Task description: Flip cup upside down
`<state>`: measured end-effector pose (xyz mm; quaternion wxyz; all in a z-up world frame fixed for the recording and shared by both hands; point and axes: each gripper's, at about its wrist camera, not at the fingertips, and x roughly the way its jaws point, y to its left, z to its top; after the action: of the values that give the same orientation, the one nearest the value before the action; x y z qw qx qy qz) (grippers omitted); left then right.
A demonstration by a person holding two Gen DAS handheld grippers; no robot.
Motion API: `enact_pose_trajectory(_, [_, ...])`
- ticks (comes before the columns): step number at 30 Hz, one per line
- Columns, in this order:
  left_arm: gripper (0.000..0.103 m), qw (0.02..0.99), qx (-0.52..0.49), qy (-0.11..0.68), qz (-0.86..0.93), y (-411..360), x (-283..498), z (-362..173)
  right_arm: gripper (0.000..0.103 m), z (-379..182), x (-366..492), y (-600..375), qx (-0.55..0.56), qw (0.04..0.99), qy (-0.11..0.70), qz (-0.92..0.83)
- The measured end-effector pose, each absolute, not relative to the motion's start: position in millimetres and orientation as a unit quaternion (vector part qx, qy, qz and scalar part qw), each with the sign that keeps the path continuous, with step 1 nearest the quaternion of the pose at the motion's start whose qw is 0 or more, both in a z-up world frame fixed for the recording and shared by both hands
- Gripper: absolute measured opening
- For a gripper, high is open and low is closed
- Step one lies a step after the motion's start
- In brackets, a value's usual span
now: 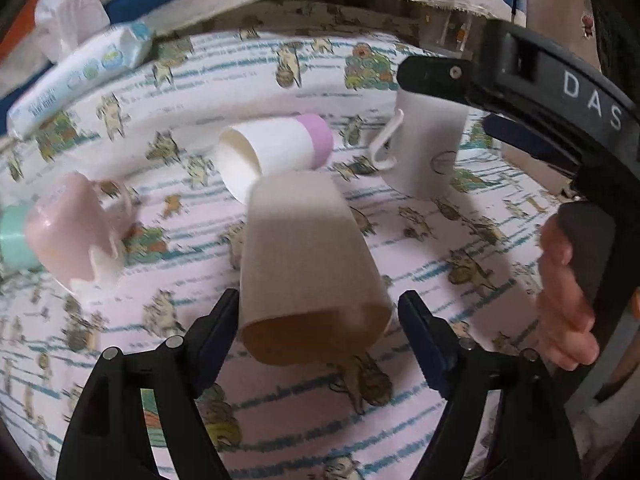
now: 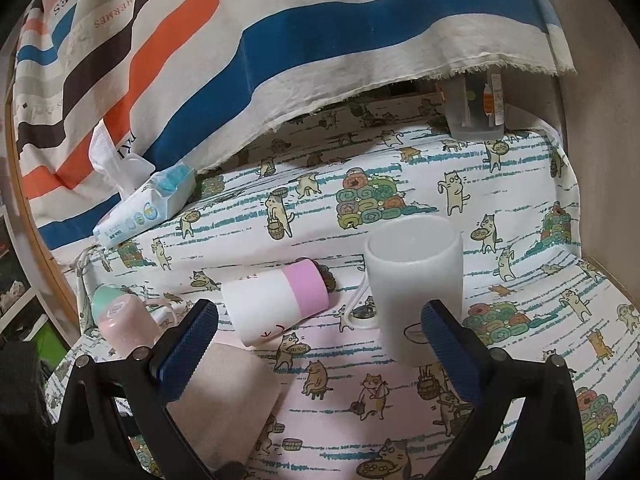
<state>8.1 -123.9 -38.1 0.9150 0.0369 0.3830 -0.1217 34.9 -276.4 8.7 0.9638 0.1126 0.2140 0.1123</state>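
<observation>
A beige cup [image 1: 308, 264] is tilted between the fingers of my left gripper [image 1: 320, 324], mouth toward the camera; the jaws stand on either side of it near its rim, close on it. It also shows in the right wrist view [image 2: 228, 396] at lower left. A white cup [image 2: 416, 284] with a thin handle stands upside down on the cat-print cloth [image 2: 320, 400]. My right gripper [image 2: 320, 336] is open, its right finger just in front of the white cup; it also shows from the left wrist view [image 1: 436, 76] above that cup [image 1: 424, 140].
A white-and-pink cup [image 1: 276, 148] lies on its side in the middle. A pink cup [image 1: 72, 232] lies at left by a mint-green item [image 1: 12, 236]. A wipes pack [image 2: 148, 204] sits at back left under a striped cloth [image 2: 240, 40]. A clear container [image 2: 476, 108] stands back right.
</observation>
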Motion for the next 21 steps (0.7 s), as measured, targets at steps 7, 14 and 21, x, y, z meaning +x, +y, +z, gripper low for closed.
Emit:
enact_pose_trajectory(7, [0.072, 0.913, 0.052, 0.392, -0.104, -119, 10, -43, 0.102, 5, 39, -275, 0.113, 0.961, 0.227, 0.113])
enact_pose_trajectory(14, [0.076, 0.922, 0.068, 0.379, -0.052, -85, 0, -41, 0.102, 6, 39, -271, 0.099, 0.961, 0.230, 0.118])
enact_pose_trajectory(21, [0.076, 0.927, 0.046, 0.369, 0.041, -42, 4, -38, 0.101, 3, 40, -263, 0.080, 0.962, 0.234, 0.120])
